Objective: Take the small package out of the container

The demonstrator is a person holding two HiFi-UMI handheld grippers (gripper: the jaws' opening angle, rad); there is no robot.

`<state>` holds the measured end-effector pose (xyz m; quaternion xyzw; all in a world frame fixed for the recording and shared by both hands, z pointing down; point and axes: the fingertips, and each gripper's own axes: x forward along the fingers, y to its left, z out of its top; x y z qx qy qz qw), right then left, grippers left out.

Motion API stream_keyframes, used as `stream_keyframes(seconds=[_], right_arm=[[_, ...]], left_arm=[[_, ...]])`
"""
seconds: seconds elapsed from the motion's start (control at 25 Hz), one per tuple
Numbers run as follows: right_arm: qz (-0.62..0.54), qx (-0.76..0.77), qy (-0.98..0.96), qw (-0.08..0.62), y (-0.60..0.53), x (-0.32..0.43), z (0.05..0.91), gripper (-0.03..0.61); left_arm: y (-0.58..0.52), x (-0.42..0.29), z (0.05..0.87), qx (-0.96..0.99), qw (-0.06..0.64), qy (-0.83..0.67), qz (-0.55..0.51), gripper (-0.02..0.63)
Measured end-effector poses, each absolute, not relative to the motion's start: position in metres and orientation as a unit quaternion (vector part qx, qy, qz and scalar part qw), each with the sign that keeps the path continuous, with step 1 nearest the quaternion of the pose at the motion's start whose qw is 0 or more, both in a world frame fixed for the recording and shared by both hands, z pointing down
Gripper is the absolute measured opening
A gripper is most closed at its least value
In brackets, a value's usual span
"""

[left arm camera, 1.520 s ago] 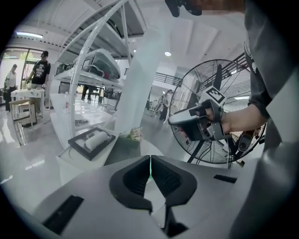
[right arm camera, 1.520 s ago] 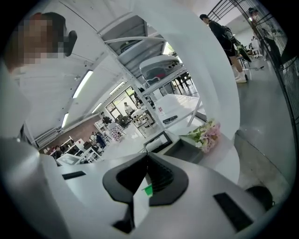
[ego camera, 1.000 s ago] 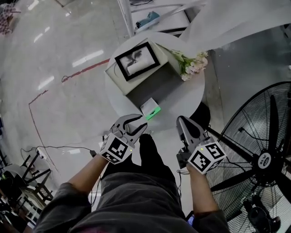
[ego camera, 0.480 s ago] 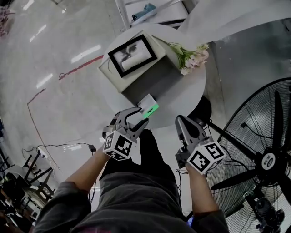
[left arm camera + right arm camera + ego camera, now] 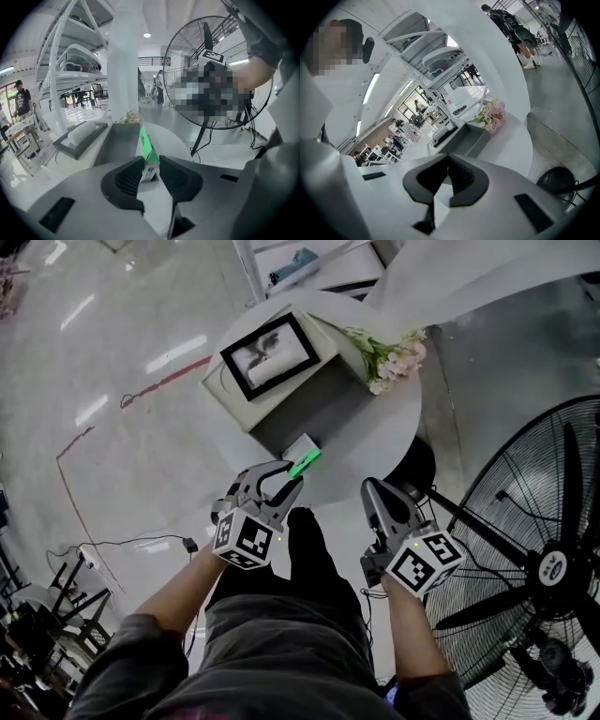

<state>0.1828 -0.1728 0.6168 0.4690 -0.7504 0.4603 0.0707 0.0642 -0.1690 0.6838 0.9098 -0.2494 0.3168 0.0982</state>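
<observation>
The left gripper (image 5: 289, 476) has just been closing its fingers (image 5: 125, 177), now clamped on the small green-and-white package (image 5: 148, 161), held on edge outside the grey container (image 5: 314, 413), just beside its near wall over the round worktop (image 5: 386, 439). The right gripper (image 5: 376, 491) hangs beside it, fingers together and empty.

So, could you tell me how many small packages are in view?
1: the small package is beside the container, between the left gripper's jaws, which have just been closing on it. More may hide inside the container.

Open workshop hall: polished floor (image 5: 112, 427), steel racking (image 5: 70, 51), industrial fan (image 5: 553, 568).
</observation>
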Motion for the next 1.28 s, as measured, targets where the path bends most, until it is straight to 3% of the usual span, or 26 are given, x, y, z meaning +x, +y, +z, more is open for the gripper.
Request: stream_keyframes(seconds=[0.44,1.28], right_arm=[[0.451,0.478,-0.752,0.047,-0.182,0.18,0.595,0.021],[0.39,0.493,-0.777,0.016,-0.182,0.162,0.51,0.021]], left_arm=[[-0.185,0.048,0.658,0.907,0.12,-0.281,0.291,0.109],[-0.195,0.017,0.514,0.933,0.086,-0.297,0.186,0.098]])
